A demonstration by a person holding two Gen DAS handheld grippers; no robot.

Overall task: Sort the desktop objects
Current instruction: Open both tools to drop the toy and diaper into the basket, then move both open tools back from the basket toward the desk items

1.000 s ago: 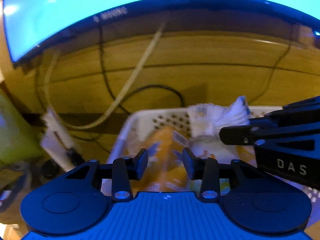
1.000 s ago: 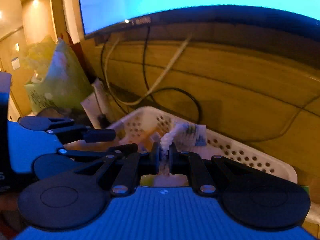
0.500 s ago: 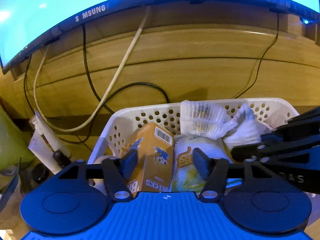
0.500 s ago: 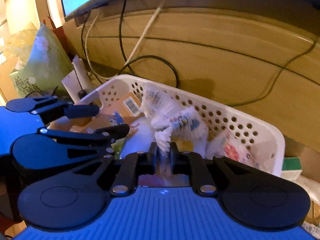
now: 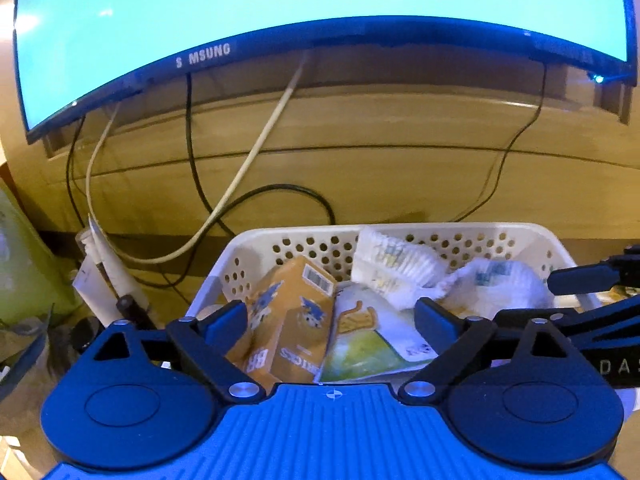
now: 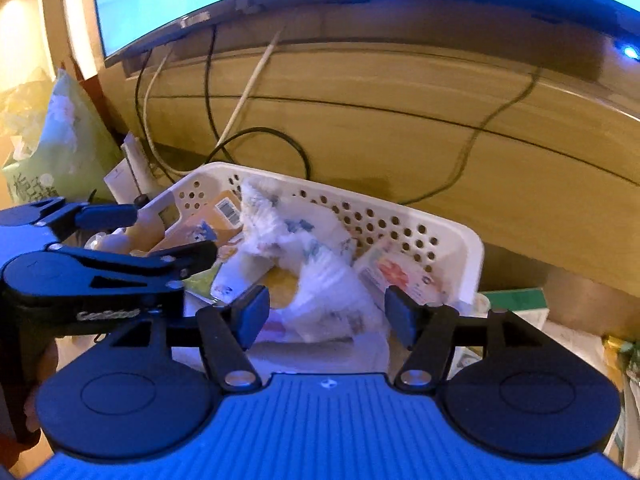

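Released by the right claw (image 6: 326, 316), now wide open and empty, the soft, light cloth (image 6: 320, 264) lies crumpled in the basket (image 6: 460, 248), easiest pinched at a fold.

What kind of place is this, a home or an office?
Most likely a home, perhaps a living room. A large Samsung screen hangs above a wooden ledge with loose cables, and a white basket holds a snack box and crumpled packets.
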